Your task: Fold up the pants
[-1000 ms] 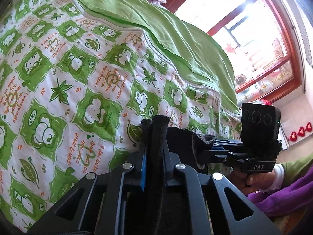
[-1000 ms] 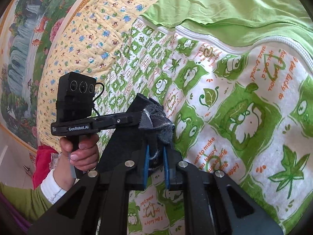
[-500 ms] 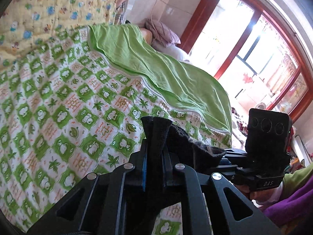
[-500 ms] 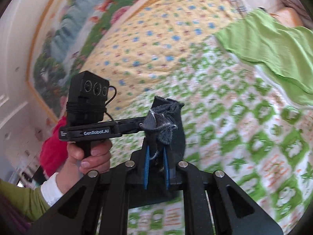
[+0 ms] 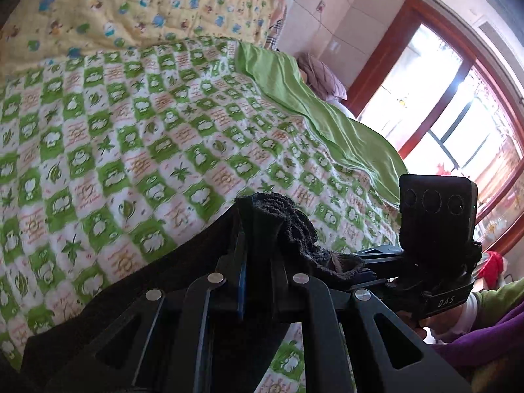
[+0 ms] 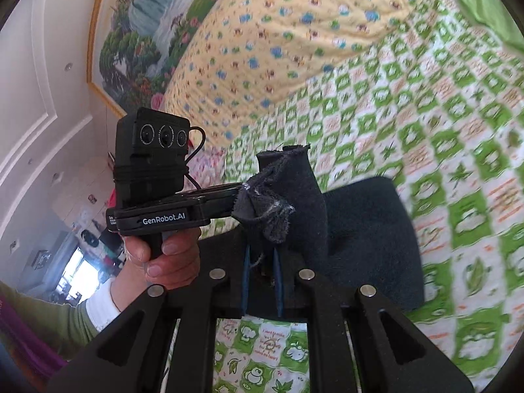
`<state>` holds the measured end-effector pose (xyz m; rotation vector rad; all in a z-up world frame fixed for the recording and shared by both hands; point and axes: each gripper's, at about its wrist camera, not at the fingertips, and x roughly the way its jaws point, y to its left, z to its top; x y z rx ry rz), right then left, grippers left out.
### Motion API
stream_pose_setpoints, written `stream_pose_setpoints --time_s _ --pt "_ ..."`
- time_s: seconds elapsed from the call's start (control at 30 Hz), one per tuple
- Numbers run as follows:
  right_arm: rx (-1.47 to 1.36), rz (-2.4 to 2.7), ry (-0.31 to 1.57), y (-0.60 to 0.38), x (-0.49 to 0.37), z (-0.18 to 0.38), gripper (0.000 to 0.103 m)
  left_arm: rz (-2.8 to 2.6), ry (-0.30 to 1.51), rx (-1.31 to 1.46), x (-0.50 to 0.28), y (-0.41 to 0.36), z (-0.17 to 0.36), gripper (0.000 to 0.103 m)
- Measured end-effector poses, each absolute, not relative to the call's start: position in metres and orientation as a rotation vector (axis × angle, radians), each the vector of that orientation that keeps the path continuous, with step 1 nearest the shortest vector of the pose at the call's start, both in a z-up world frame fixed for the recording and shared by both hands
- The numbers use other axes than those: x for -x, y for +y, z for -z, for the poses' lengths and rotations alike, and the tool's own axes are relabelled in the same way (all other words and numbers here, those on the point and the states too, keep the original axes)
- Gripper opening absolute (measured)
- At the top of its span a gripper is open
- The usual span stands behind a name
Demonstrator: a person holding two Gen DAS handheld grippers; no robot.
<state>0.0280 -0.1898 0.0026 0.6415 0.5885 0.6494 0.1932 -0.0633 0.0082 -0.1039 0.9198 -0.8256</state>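
While lifted, pants edge clamped, bedspread open beyond

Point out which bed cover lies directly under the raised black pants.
The green-and-white checked cover with leaf and animal squares; the yellow quilt sits farther back, the plain green sheet window-side.
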Motion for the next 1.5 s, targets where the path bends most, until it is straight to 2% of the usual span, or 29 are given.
stream_pose_setpoints --time_s 0.23,0.57,0.67,0.7,0.8,0.87,0.97,1.13,1.2,1.37,1.5 --pt "-0.629 -0.654 0.707 -0.166 -0.047 0.025 0.014 0.761 0.960 0.176 -0.189 -0.038 0.030 0.009" --pt "-0.604 -0.628 0.759 -0.148 -0.053 0.036 0.016 0.663 0.967 0.222 -0.173 -0.020 0.042 0.012" --pt "-0.596 -0.636 0.765 -0.143 -0.050 0.037 0.023 0.603 0.976 0.241 -0.163 -0.009 0.045 0.014" --pt "-0.599 -0.644 0.768 -0.141 -0.050 0.037 0.032 0.576 0.981 0.252 -0.158 -0.004 0.046 0.014" --pt "-0.608 -0.671 0.767 -0.134 -0.047 0.038 0.047 0.504 0.985 0.287 -0.145 0.014 0.049 0.014" --pt "-0.589 -0.669 0.763 -0.128 -0.044 0.036 0.047 0.471 0.979 0.318 -0.137 0.025 0.048 0.015" --pt "-0.588 -0.674 0.760 -0.121 -0.043 0.033 0.047 0.402 0.954 0.373 -0.117 0.047 0.046 0.022" --pt "-0.577 -0.695 0.738 -0.114 -0.036 0.024 0.047 0.331 0.915 0.431 -0.086 0.074 0.043 0.027" --pt "-0.572 -0.701 0.731 -0.111 -0.035 0.020 0.047 0.299 0.903 0.446 -0.075 0.081 0.041 0.039" --pt "-0.545 -0.725 0.713 -0.101 -0.031 0.011 0.047 0.223 0.879 0.547 -0.045 0.109 0.043 0.041" --pt "-0.501 -0.743 0.715 -0.089 -0.033 0.005 0.047 0.154 0.859 0.640 -0.023 0.131 0.044 0.049"
